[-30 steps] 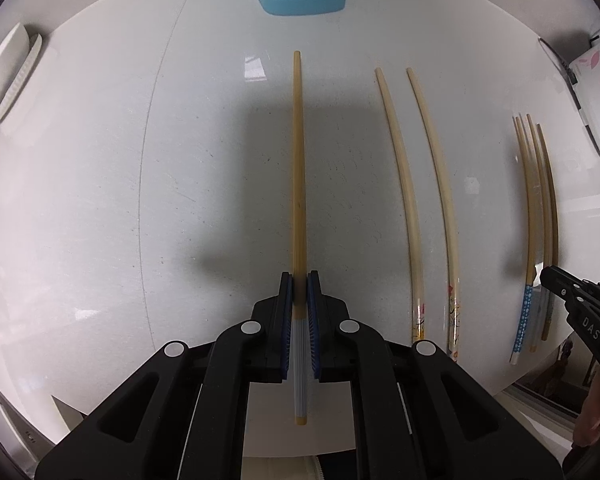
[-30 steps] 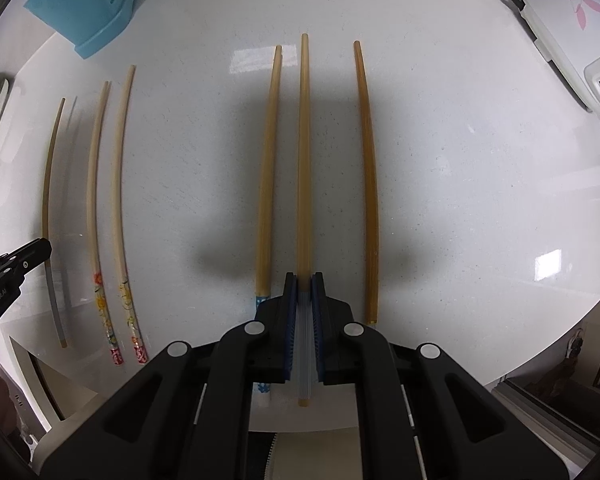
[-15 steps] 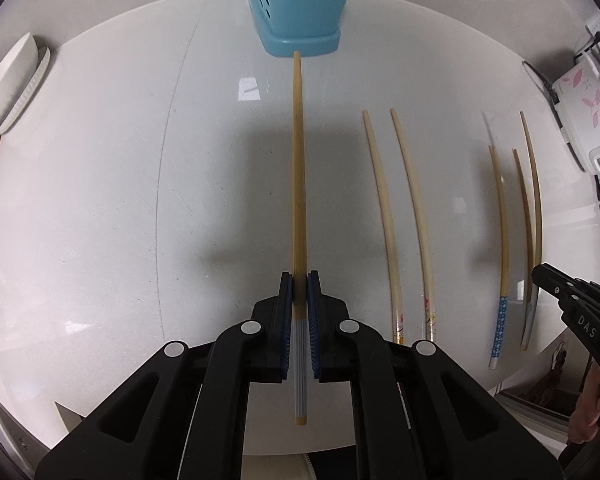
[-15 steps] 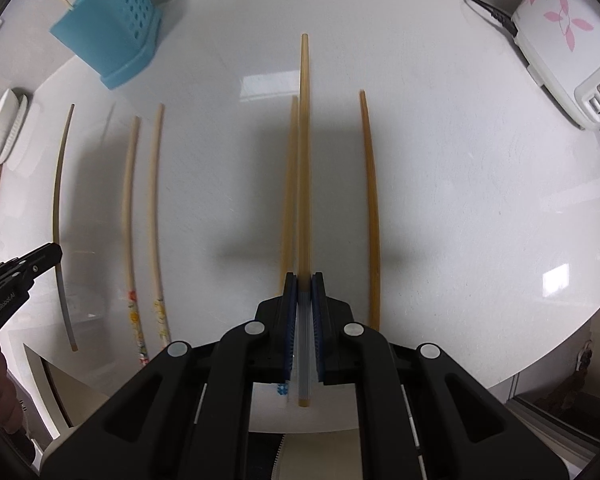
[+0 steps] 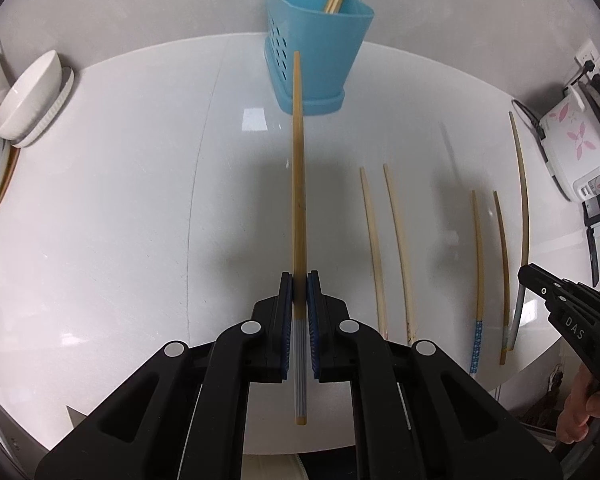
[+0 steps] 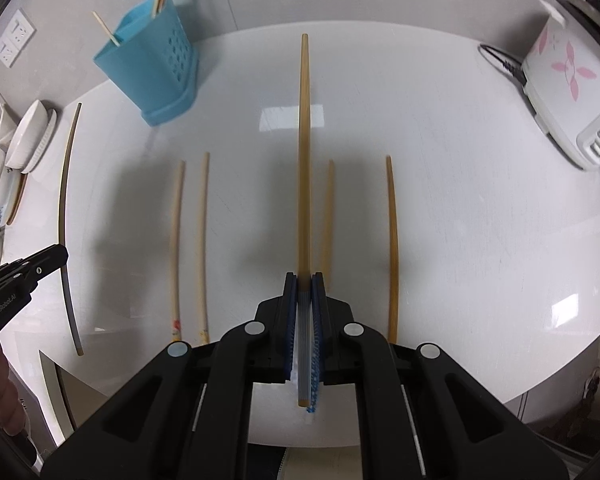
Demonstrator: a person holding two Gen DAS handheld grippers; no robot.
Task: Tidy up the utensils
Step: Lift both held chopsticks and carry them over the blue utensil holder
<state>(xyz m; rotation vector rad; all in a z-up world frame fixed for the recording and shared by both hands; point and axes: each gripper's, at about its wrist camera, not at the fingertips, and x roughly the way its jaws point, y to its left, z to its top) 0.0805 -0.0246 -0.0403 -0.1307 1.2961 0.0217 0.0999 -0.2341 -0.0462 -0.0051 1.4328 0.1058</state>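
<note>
My left gripper (image 5: 299,280) is shut on a wooden chopstick (image 5: 298,184) held above the white table, its tip pointing at the blue utensil holder (image 5: 318,46), which holds several chopsticks. My right gripper (image 6: 304,280) is shut on another wooden chopstick (image 6: 304,152), also lifted off the table. Several chopsticks lie on the table: a pale pair (image 5: 384,240) and two darker ones (image 5: 490,264) in the left wrist view; in the right wrist view the pale pair (image 6: 190,240), one (image 6: 326,216) beside my held stick and one (image 6: 392,248) to its right.
White bowls and plates (image 5: 24,108) stand at the table's left edge. A white rice cooker with pink flowers (image 6: 564,80) and its cord sit at the right. The white table (image 5: 120,220) ends in a front edge just below both grippers.
Both grippers have risen and drawn back from the table, each keeping its chopstick. The blue holder and the back wall have come fully into view.
</note>
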